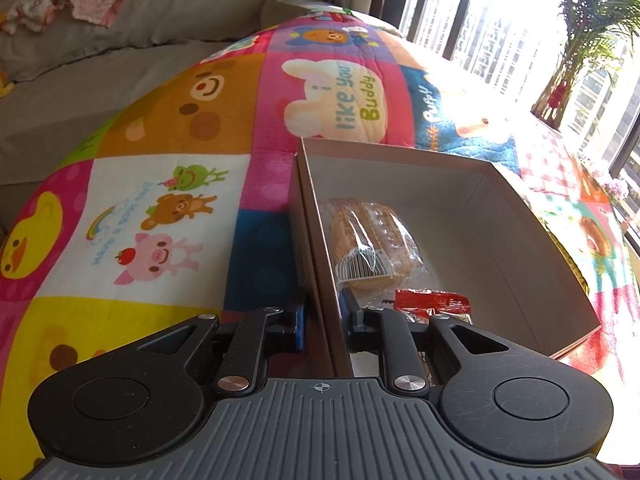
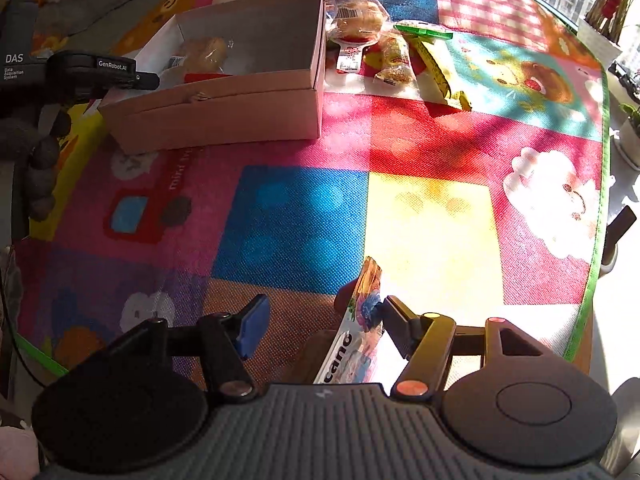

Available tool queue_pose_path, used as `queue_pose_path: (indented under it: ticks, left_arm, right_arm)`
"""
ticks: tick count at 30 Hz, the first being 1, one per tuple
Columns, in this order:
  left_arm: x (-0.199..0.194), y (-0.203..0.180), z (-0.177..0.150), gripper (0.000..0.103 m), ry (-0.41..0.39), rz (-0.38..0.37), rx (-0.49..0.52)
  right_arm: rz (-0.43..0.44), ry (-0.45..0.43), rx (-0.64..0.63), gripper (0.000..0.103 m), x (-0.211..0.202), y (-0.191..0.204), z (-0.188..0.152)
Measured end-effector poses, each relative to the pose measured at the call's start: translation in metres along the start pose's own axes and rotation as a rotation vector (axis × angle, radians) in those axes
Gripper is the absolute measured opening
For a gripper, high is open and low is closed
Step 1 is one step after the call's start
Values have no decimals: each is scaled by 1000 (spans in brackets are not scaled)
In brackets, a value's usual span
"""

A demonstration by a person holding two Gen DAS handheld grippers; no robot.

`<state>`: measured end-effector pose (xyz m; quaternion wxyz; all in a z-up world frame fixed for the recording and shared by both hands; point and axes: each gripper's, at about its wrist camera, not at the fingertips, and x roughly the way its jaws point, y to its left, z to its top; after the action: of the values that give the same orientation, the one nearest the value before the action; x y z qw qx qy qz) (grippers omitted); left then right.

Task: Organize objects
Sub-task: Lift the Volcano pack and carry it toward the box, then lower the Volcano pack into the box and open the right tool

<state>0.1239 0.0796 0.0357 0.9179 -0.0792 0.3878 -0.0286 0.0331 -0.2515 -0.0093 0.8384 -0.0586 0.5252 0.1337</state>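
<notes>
A tan cardboard box (image 1: 472, 176) sits on a colourful cartoon mat; it also shows in the right wrist view (image 2: 224, 116). Inside lie a wrapped bread pack (image 1: 372, 240) and a red snack packet (image 1: 432, 302). My left gripper (image 1: 323, 320) is shut on the box's near-left wall, one finger inside and one outside. My right gripper (image 2: 320, 320) is open low over the mat, and a white snack packet (image 2: 356, 340) leans against its right finger. Several wrapped snacks (image 2: 384, 48) lie on the mat beside the box's right end.
A grey sofa (image 1: 80, 92) with pink clothes lies beyond the mat. Windows and a potted plant (image 1: 584, 40) are at the right. The mat's green edge (image 2: 596, 240) runs along the right, with small pots beyond it.
</notes>
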Motion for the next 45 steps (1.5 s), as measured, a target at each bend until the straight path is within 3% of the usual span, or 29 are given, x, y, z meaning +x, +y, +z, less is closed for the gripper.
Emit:
queue_pose_path:
  ticks: [4,7,10,14,19,24,32,39,45]
  left_arm:
    - [0,0,0,20,0,-6,-3]
    - [1,0,1,20,-1,-2,-2]
    - [1,-1,1,20,0,-5,-4]
    - [1,0,1,20,0,-1,-1]
    - [1,-2,0,20,1,5,0]
    - [2,-1,-1,20,5,8,7]
    - [2,-1,-1,20,6,9,5]
    - [1,-1,-3,20,4,5,9]
    - [1,-4,-4,20,-5,13,8]
  right_arm:
    - [-8,-19,-40,53,-9,0,-4]
    - [28,-15,-35,65,-15,-9,-9]
    - [39,7,-63,65,-14,-9,-18]
    - [-11,9,-136,30,-11,1,-26]
    - [24,-29,-127,22,-21,3,-14]
    - [125,-164,-99,22,-48,6,26]
    - [176,-375,-44,22,-70,3,112]
    - [168,-449,61,24,-41,-4,171]
    - [126,-432,93,37,-23,-26,165]
